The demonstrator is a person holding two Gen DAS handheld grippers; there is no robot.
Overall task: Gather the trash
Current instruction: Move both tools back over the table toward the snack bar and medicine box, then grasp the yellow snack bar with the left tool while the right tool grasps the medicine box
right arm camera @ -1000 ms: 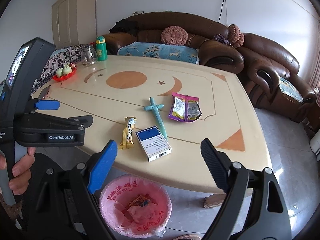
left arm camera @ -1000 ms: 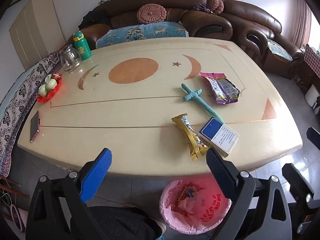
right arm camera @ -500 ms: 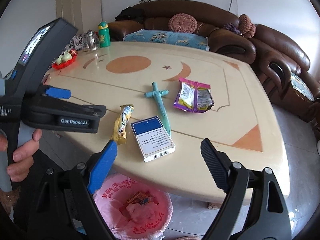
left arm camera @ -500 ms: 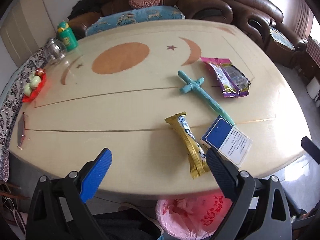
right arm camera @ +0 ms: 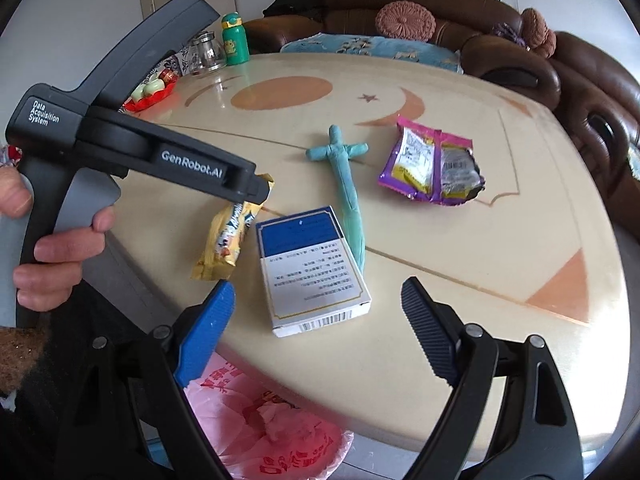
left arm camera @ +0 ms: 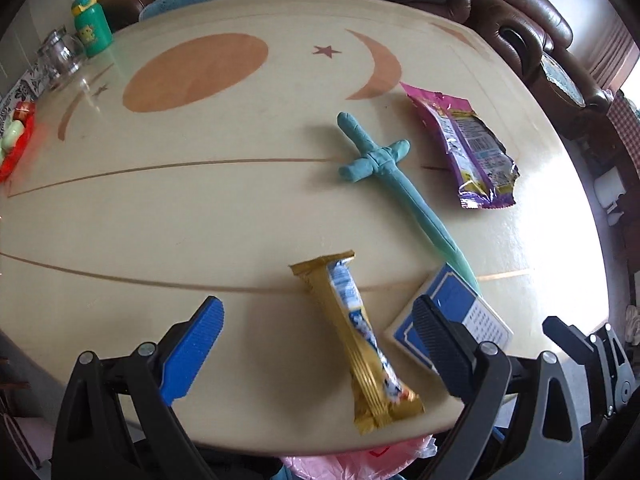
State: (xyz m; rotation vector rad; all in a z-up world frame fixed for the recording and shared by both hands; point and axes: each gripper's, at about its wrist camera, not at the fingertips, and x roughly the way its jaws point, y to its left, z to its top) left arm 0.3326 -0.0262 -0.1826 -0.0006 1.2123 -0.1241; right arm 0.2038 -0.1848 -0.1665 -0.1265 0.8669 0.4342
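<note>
A gold snack bar wrapper (left arm camera: 360, 344) (right arm camera: 228, 236) lies near the table's front edge. My left gripper (left arm camera: 316, 344) hangs open just above it, the wrapper showing between its fingers. Right of the wrapper sits a blue and white box (left arm camera: 460, 320) (right arm camera: 312, 268). My right gripper (right arm camera: 314, 322) stands open over the box's near end, apart from it. A purple snack bag (left arm camera: 468, 148) (right arm camera: 432, 168) lies farther back on the right. A pink-lined trash bin (right arm camera: 264, 420) (left arm camera: 352, 460) stands on the floor below the table edge.
A teal clay sword (left arm camera: 384, 176) (right arm camera: 348, 184) lies between box and purple bag. At the far left of the cream table (left arm camera: 200, 208) stand a green bottle (left arm camera: 92, 24), a glass jar (left arm camera: 60, 60) and a red dish (left arm camera: 16, 140). Brown sofas (right arm camera: 440, 28) ring the far side.
Both grippers have come down and forward toward the table. The gold wrapper now lies between the left fingers, and the box sits closer to the right fingers. Both stayed open.
</note>
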